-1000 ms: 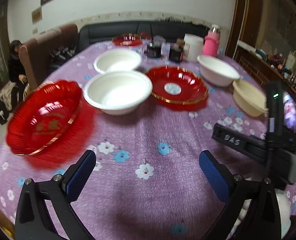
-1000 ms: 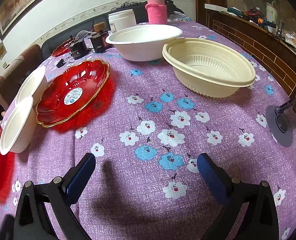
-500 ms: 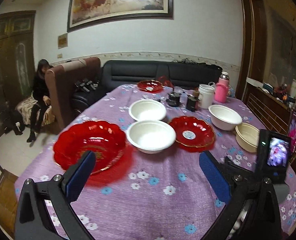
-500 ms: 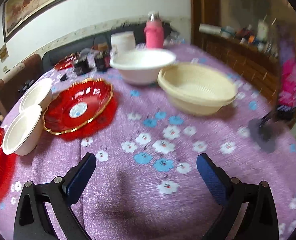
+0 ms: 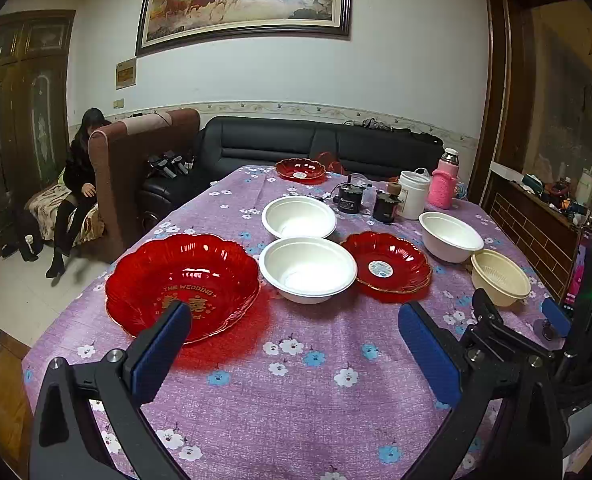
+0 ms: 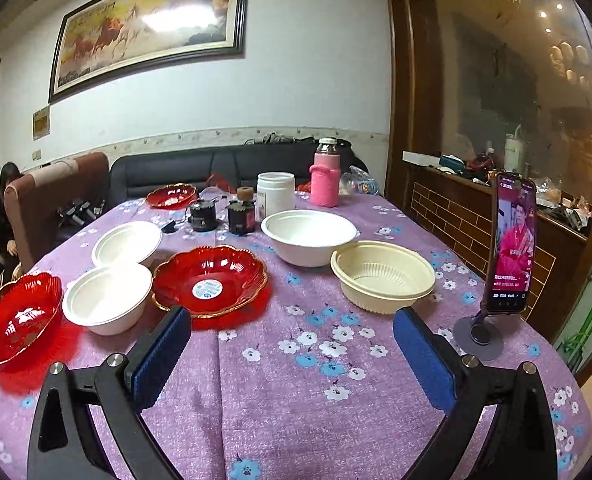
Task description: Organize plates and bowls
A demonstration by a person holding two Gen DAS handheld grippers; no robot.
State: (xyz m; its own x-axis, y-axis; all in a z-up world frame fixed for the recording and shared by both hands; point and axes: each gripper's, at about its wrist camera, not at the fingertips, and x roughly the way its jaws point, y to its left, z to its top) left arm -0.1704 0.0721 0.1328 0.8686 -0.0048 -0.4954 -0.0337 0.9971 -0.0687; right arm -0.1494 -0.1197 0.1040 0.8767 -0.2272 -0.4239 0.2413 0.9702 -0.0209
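While nothing is yet stacked, the dishes lie spread singly over the purple flowered tablecloth (image 5: 296,400): a large red scalloped plate (image 5: 182,282) at near left, two white bowls (image 5: 307,268) (image 5: 299,216) one behind the other beside it, a smaller red plate (image 5: 385,266) to their right, then a third white bowl (image 6: 308,236) and a cream ribbed bowl (image 6: 382,276) touching it at the right. A third red plate (image 5: 300,170) sits far off by the sofa. The red plates look like thin, glossy plastic, probably light, stiff and slippery; the rim's fluted edge seems the best hold. The white bowls look like light disposable ware that may flex, so pinch the lip gently. The left gripper (image 5: 296,344) and the right gripper (image 6: 292,350) both hover over bare cloth, jaws spread wide and empty. A phone on a stand (image 6: 511,248) stands near the right edge, with jars and a pink flask (image 6: 325,174) behind the bowls.
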